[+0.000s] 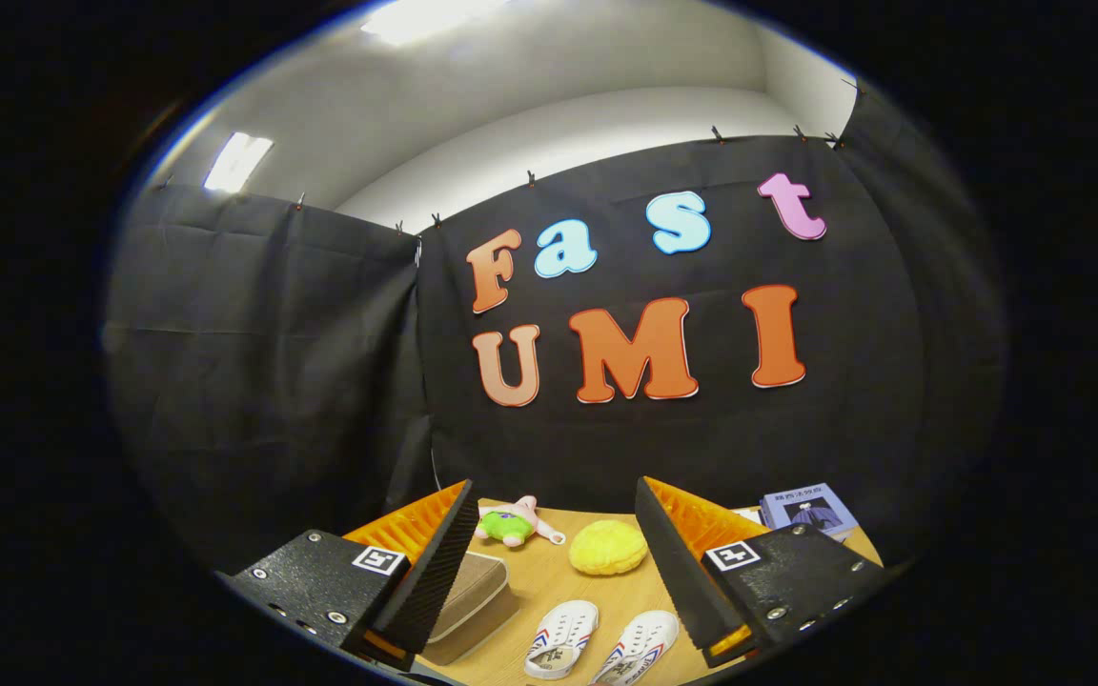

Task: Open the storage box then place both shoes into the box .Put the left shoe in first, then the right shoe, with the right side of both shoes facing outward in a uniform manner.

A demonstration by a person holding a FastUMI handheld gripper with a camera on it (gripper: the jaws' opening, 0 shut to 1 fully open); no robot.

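My gripper (554,519) is held high above the wooden table (549,581), open, with nothing between its black ribbed fingers (435,562). Below, between the fingers, two white shoes with red and blue stripes lie side by side: one (563,636) to the left, the other (640,646) to the right, toes pointing away from me. The brown storage box (473,595) sits left of the shoes with its lid closed, partly hidden behind my left finger.
A pink and green plush toy (511,522) and a yellow fuzzy ball (608,547) lie on the table beyond the shoes. A blue booklet (808,507) rests at the far right of the table. Black cloth walls the booth behind.
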